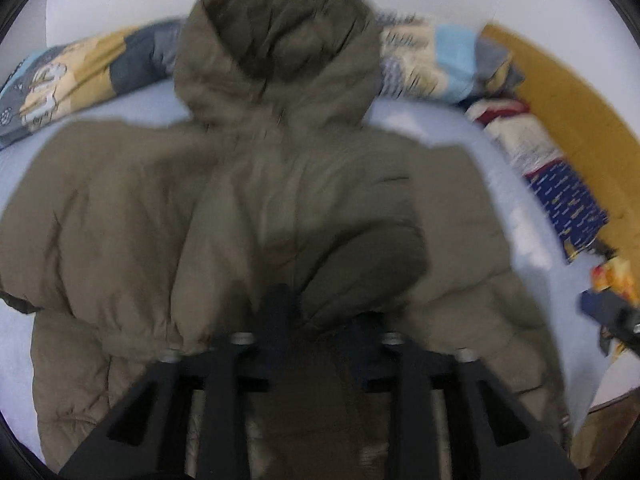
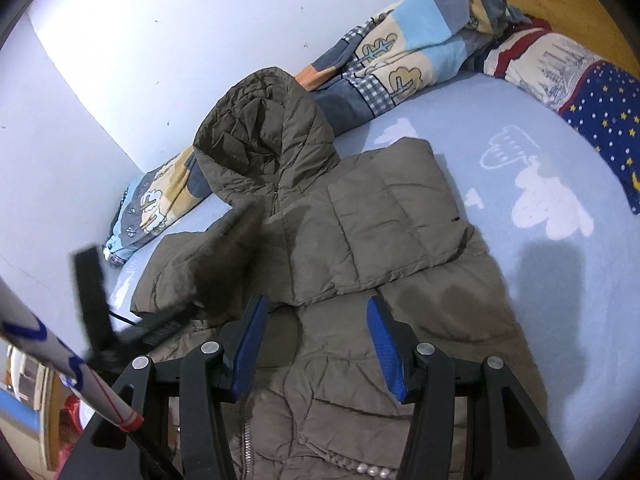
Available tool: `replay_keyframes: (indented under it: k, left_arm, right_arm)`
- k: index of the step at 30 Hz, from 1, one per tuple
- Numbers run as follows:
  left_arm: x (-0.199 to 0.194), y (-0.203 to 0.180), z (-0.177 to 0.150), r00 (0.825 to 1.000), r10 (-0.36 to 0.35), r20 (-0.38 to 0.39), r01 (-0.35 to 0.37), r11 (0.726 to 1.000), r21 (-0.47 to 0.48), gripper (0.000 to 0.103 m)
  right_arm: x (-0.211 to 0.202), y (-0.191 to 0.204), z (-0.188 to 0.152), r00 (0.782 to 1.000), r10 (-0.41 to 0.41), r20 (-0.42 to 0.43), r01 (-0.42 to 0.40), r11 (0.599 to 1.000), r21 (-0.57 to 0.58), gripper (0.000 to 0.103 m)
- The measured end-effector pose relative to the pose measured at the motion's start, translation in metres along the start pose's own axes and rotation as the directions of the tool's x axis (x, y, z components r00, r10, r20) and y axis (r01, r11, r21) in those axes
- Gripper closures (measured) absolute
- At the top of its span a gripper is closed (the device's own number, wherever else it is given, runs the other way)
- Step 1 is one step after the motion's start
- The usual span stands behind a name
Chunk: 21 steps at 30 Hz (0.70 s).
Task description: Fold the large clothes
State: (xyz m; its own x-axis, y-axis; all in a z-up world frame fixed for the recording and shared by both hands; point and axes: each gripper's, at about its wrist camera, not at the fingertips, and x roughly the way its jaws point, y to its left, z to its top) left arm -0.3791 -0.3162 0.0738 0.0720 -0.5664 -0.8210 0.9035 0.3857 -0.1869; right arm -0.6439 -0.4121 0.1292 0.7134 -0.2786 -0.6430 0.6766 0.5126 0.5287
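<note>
An olive-green hooded puffer jacket (image 1: 280, 184) lies front-up on a light blue bed sheet (image 2: 520, 152), hood toward the wall. In the right wrist view the jacket (image 2: 380, 216) has its right sleeve folded across the chest. My left gripper (image 1: 320, 316) is over the jacket's middle with dark sleeve fabric bunched between its fingers; the view is blurred. It also shows at the left of the right wrist view (image 2: 132, 320), blurred. My right gripper (image 2: 316, 328) is open and empty above the jacket's lower front, near the zipper.
A patchwork blanket (image 2: 400, 52) lies bunched along the wall behind the hood. A star-patterned navy cloth (image 2: 600, 120) sits at the right by a wooden headboard (image 1: 560, 92). The white wall (image 2: 160, 40) borders the bed's far side.
</note>
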Motion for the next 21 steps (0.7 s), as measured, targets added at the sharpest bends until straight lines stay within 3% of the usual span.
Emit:
replay_keyframes:
  k: [3, 7, 11, 17, 21]
  left_arm:
    - [-0.006, -0.006, 0.000, 1.000, 0.003, -0.016, -0.002, 0.999, 0.040, 0.064]
    - [-0.047, -0.012, 0.006, 0.996, -0.082, 0.035, 0.081, 0.996, 0.025, 0.035]
    - [-0.102, -0.001, 0.005, 0.984, -0.107, 0.140, 0.113, 0.993, -0.034, 0.032]
    - [-0.140, 0.070, -0.025, 0.980, 0.081, 0.184, -0.035, 0.970, -0.240, 0.028]
    - [-0.129, 0.125, -0.032, 0.969, 0.208, 0.133, -0.153, 0.929, -0.336, 0.028]
  right_arm:
    - [0.003, -0.002, 0.000, 1.000, 0.011, -0.005, -0.011, 1.000, 0.014, 0.046]
    - [0.007, -0.006, 0.002, 0.998, 0.067, -0.011, -0.067, 0.996, 0.061, 0.046]
    - [0.021, -0.001, 0.000, 0.988, 0.149, -0.041, -0.144, 0.985, 0.092, 0.046]
    - [0.068, 0.004, -0.005, 0.950, 0.286, -0.124, -0.258, 0.945, 0.202, 0.046]
    - [0.095, 0.013, -0.006, 0.925, 0.351, -0.149, -0.310, 0.920, 0.241, 0.046]
